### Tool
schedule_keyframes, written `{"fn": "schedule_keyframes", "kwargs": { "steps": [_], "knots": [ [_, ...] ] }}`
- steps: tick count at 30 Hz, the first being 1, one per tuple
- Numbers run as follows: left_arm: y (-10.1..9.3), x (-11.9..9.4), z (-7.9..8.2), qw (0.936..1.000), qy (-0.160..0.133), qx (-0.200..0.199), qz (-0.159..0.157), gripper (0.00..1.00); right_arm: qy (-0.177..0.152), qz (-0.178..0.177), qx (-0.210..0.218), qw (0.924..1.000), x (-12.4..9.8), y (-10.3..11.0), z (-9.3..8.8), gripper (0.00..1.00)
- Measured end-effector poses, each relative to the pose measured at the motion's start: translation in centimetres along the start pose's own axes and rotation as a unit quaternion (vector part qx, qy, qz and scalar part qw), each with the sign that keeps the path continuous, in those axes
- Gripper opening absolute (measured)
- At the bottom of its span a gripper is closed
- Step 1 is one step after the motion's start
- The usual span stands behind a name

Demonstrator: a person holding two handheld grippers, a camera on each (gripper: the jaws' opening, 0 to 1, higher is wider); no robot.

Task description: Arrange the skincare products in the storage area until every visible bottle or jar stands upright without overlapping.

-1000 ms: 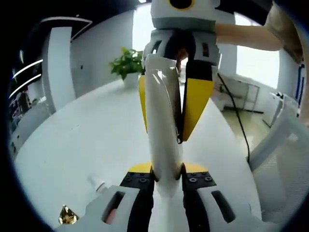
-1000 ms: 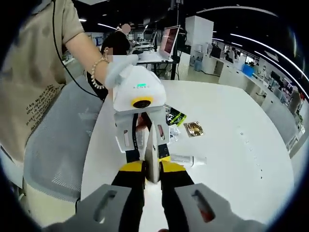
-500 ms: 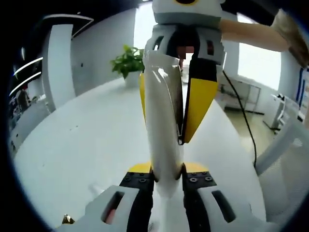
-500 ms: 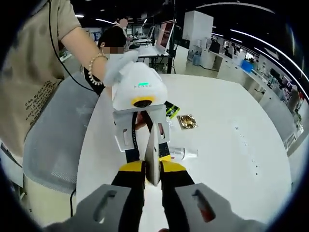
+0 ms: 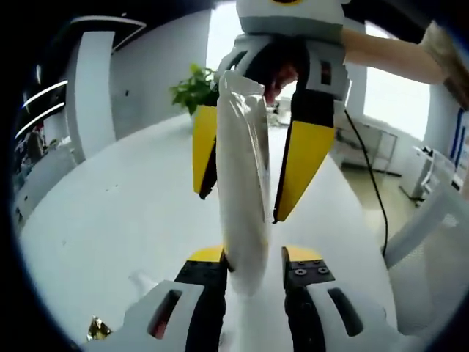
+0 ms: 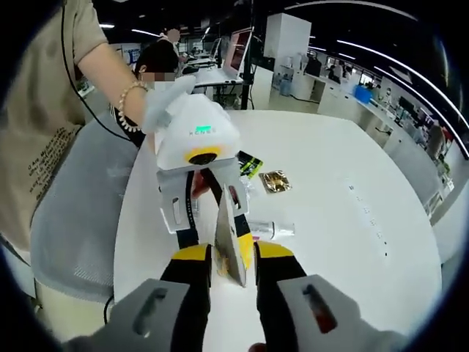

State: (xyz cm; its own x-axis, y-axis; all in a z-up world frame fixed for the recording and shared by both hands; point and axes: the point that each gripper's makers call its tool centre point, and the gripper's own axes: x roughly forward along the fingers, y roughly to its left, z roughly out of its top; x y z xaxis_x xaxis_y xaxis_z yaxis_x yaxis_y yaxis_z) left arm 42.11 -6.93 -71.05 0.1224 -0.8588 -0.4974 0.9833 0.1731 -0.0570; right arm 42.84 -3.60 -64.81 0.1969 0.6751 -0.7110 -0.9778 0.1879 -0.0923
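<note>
So the white tube runs lengthwise between both claws, above the worktop. The right claw has spread off it. The left claw looks barely parted, maybe touching one side.

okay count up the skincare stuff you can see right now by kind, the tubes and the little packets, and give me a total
White tubes: 2, the held tube and the lying tube
Gold packets: 1, the gold packet
Dark packets: 1, the dark packet
Total: 4

white round table carried a gold sachet, a dark green-striped sachet just beside it, and a clear small tube lying flat nearer. potted plant stood at the far edge.
</note>
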Motion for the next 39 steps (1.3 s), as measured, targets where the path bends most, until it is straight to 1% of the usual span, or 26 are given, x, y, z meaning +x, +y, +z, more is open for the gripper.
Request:
{"fn": "schedule_keyframes", "kwargs": {
  "steps": [3,5,8,14,18,22,25,29,32,36,39],
  "knots": [
    [-0.1,-0.5,-0.3,1.0,0.004,0.0,0.002,0.28,0.002,-0.01,0.007,0.9999,0.0,0.1,-0.1,0.32],
    [-0.1,-0.8,-0.5,1.0,0.005,-0.003,0.004,0.29,0.002,-0.017,0.009,0.9998,-0.1,0.2,-0.2,0.35],
    [0.0,-1.5,-0.8,0.9999,0.007,-0.008,0.011,0.32,-0.006,-0.033,0.02,0.9992,-0.3,0.4,-0.2,0.41],
    [0.1,-3.3,-1.4,0.9992,0.005,-0.028,0.029,0.39,-0.011,-0.051,0.045,0.9977,-0.7,1.0,-0.5,0.5],
    [0.1,-4.3,-1.9,0.9983,0.007,-0.041,0.041,0.46,-0.024,-0.082,0.07,0.9938,-1.1,0.8,-0.8,0.56],
    [-0.2,-5.4,-2.7,0.9974,0.01,-0.051,0.05,0.51,-0.03,-0.105,0.088,0.9901,-1.0,1.2,-1.4,0.61],
    [-0.3,-6.1,-3.1,0.9968,0.011,-0.057,0.055,0.55,-0.034,-0.114,0.104,0.9874,-0.8,1.8,-2.0,0.64],
    [-0.5,-7.3,-3.9,0.9947,0.011,-0.074,0.07,0.62,-0.029,-0.126,0.12,0.9843,-0.6,2.0,-2.9,0.68],
    [-0.6,-8.3,-4.6,0.9928,0.011,-0.087,0.082,0.67,-0.033,-0.13,0.14,0.981,-0.6,2.7,-3.5,0.7],
    [-0.7,-9.4,-5.1,0.9904,0.006,-0.102,0.094,0.72,-0.035,-0.131,0.153,0.9789,-0.5,3.4,-4.1,0.72],
    [-0.8,-10.3,-5.8,0.988,0.007,-0.112,0.106,0.8,-0.037,-0.135,0.166,0.976,-0.4,3.6,-4.5,0.72]
  ]
}}
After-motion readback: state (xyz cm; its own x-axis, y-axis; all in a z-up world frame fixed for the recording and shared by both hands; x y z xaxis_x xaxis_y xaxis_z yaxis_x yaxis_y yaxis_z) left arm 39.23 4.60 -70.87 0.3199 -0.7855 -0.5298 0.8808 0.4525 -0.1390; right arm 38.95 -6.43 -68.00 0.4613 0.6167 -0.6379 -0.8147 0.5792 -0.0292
